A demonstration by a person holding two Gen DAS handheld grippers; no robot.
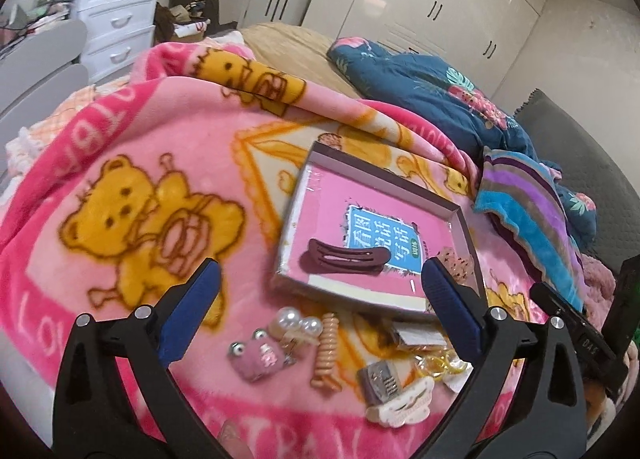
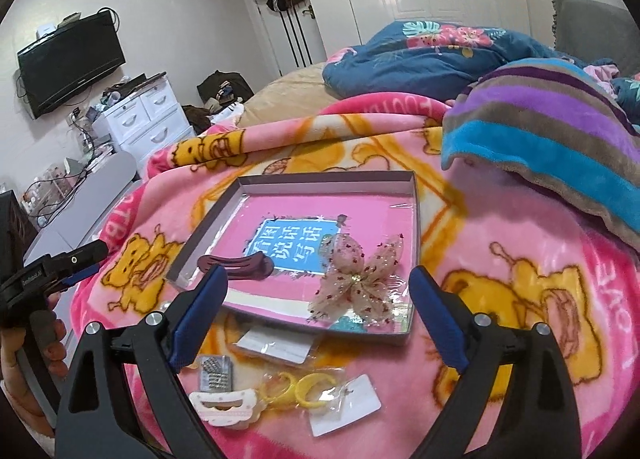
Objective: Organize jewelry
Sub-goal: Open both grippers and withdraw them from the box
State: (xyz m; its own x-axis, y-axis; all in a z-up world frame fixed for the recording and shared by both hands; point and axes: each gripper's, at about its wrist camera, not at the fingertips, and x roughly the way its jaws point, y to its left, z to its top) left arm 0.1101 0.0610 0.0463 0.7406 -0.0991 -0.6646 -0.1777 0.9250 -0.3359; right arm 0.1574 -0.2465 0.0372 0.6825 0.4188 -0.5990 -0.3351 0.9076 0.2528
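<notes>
Pink fleece blanket [image 1: 132, 267] with yellow bears covers the bed, its border lettering too warped to read for sure. A shallow tray [image 2: 412, 219] sits mid-frame with a pink book inside, blue label in Chinese characters, roughly 看图说话写话. The maroon clip [image 1: 344, 259] lies in the tray's near-left corner, long axis running left-right. Only the right view shows the sparkly bow [image 2: 356, 283] properly, lying at the tray's lower right with wings spread diagonally; the left view just catches its edge behind a finger. Only the left view shows the pearl clip [image 1: 298, 323], frog clip [image 1: 258, 355] and coil tie [image 1: 326, 351] loose on the blanket, bottom centre. Yellow rings [image 2: 296, 387] in a bag show in both. The left gripper [image 1: 320, 291] and right gripper [image 2: 318, 295] both have jaws spread wide with nothing held.
</notes>
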